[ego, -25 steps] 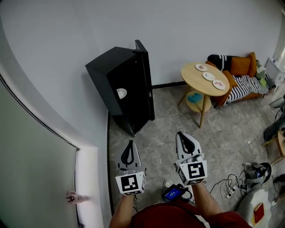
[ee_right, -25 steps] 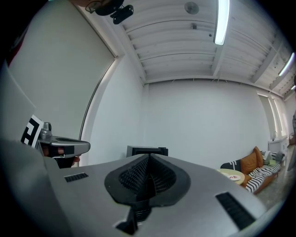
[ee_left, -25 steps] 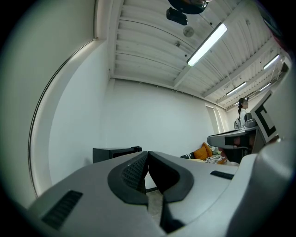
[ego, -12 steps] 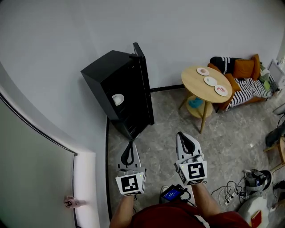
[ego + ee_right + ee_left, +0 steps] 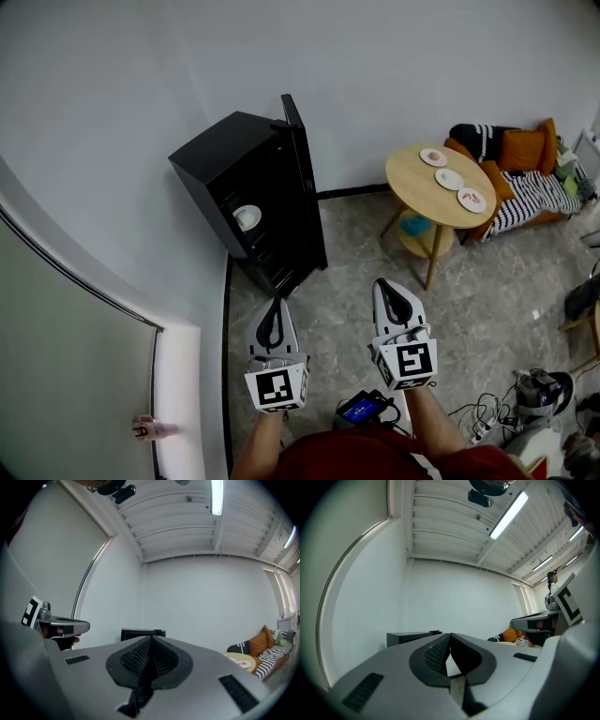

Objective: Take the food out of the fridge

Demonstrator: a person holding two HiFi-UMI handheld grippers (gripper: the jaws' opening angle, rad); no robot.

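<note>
A pale wall [image 5: 394,66] and a grey stone-tile floor [image 5: 347,253] fill most of the head view. Against the wall stands a small matt-black box-shaped fridge [image 5: 225,169] with its door [image 5: 305,187] swung wide open; both gripper views show its top edge low and far off [image 5: 412,637] [image 5: 140,633]. To its right is a round pale-wood bench [image 5: 424,183] on thin legs, carrying three small white plates [image 5: 449,178] in a row, each with a reddish patch too small to identify. Behind it is a sofa [image 5: 530,187] with orange cushions and a black-and-white striped throw.

Both forearms reach forward from the bottom edge, side by side over the floor and well apart from the fridge. The left hand-held gripper [image 5: 273,304] points toward the fridge's lower corner, and its grey jaws meet at the tips with nothing between them [image 5: 449,635]. The right hand-held gripper [image 5: 382,286] sits slightly further forward, its ribbed jaws likewise pressed together and empty [image 5: 151,639]. Each carries a marker cube [image 5: 276,387] printed with a black-and-white square pattern, not legible writing. A small device with a lit blue screen [image 5: 361,409] hangs at the waist; its text cannot be read.

Inside the fridge, on a middle shelf, sits a round white dish [image 5: 247,217]; what it holds is too small to tell.
</note>
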